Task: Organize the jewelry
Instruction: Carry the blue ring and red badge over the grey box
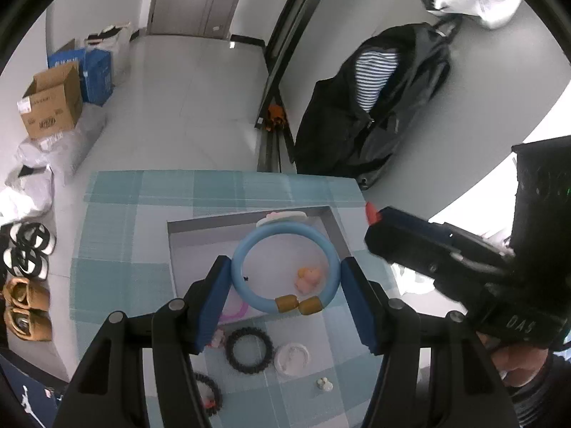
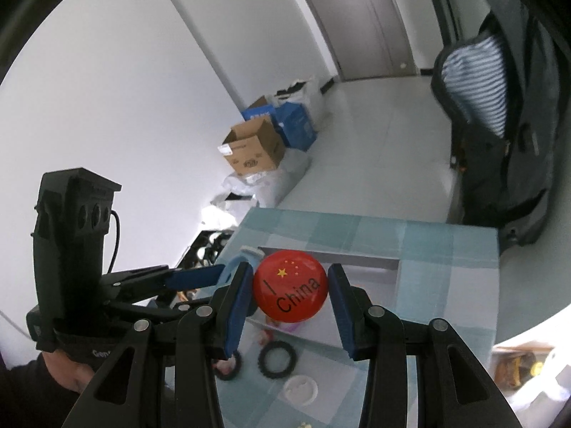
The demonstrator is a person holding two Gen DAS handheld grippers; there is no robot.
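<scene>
My left gripper (image 1: 285,280) is shut on a light blue bangle (image 1: 246,287) with two gold beads, held above the near edge of a shallow grey tray (image 1: 333,226). In the tray lie a pink figure (image 1: 309,278), a pink ring (image 1: 233,312) and a white piece at the far wall. My right gripper (image 2: 291,290) is shut on a round red badge (image 2: 291,290) with a flag and the word China, lifted over the same tray (image 2: 357,262). The right gripper (image 1: 371,214) shows in the left wrist view beside the tray; the left gripper (image 2: 200,276) shows in the right wrist view.
On the blue checked cloth (image 1: 121,249) near me lie a black beaded bracelet (image 1: 249,351), a second dark bracelet (image 1: 210,394), a white round lid (image 1: 294,358) and a small white charm (image 1: 324,385). A black bag (image 1: 374,107) stands past the table. Boxes (image 1: 53,101) and shoes (image 1: 28,249) line the floor.
</scene>
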